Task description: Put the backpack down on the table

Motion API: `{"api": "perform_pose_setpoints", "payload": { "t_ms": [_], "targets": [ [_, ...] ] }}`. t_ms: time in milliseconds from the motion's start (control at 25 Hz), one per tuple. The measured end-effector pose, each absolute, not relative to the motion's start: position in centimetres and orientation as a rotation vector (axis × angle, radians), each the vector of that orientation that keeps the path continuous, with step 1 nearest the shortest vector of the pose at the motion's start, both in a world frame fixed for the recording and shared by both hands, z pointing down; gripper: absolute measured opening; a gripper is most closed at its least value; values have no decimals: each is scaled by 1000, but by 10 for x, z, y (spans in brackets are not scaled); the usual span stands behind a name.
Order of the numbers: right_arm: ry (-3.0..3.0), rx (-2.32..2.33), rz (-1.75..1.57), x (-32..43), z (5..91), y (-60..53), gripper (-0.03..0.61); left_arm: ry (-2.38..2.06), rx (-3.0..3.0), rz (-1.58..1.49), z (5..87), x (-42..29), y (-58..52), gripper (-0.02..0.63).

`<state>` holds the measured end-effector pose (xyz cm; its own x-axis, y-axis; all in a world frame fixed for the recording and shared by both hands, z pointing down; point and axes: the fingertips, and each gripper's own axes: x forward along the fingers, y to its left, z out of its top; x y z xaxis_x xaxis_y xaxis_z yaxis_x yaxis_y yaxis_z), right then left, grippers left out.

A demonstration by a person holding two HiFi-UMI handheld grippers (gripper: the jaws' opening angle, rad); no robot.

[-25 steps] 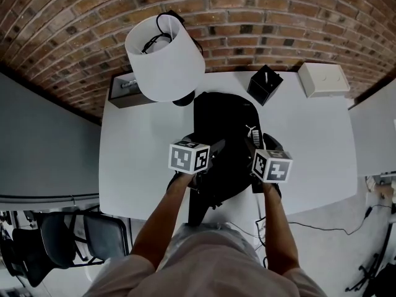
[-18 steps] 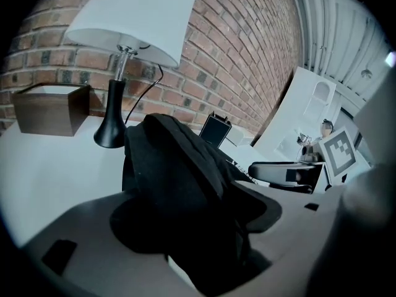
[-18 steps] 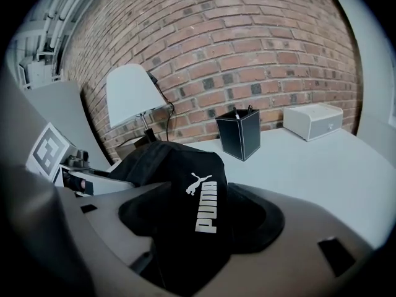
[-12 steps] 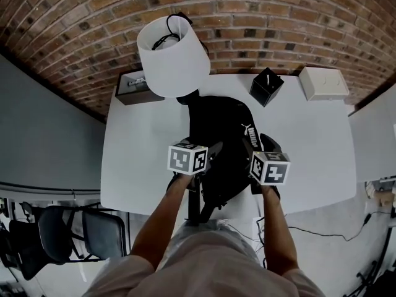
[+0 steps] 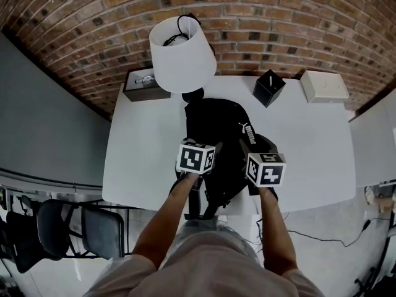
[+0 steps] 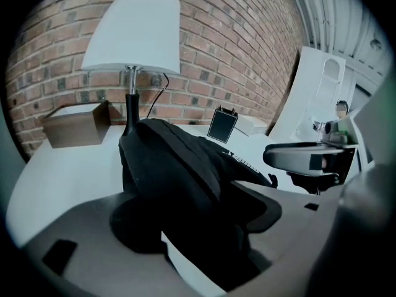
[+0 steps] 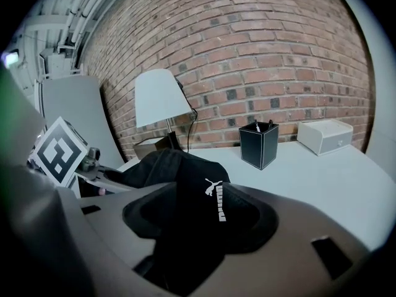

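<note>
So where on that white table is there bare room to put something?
Bare patches: left of the backpack, in front of the brown box; right of it, in front of the pen holder and white box. Crowded: the back edge, lamp included.

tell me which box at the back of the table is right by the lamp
The brown box, at the back left beside the lamp; the black pen holder and white box sit further right.

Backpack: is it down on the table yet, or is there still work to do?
Mostly done: the backpack lies on the table, its near end overhanging the edge. In hand: the left gripper grips its fabric; the right gripper has just been closing its jaws, strap between them. Left: let go.
</note>
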<state>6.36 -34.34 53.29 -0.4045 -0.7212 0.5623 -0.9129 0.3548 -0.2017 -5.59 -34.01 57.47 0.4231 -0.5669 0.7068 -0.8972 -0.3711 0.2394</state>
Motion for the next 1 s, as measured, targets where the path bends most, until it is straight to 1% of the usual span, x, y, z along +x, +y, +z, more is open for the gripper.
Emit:
{"api": "perform_pose_setpoints", "payload": {
  "t_ms": [240, 600, 1000],
  "targets": [
    [-2269, 1425, 680, 61, 524, -334, 229, -1302, 2069, 780, 570, -58, -335, 299],
    [-2317, 1381, 696, 48, 521, -324, 229, -1213, 2050, 653, 566, -68, -321, 299],
    [-2363, 1313, 665, 26, 517, -315, 229, -1329, 2071, 675, 556, -88, -307, 299]
  ]
}}
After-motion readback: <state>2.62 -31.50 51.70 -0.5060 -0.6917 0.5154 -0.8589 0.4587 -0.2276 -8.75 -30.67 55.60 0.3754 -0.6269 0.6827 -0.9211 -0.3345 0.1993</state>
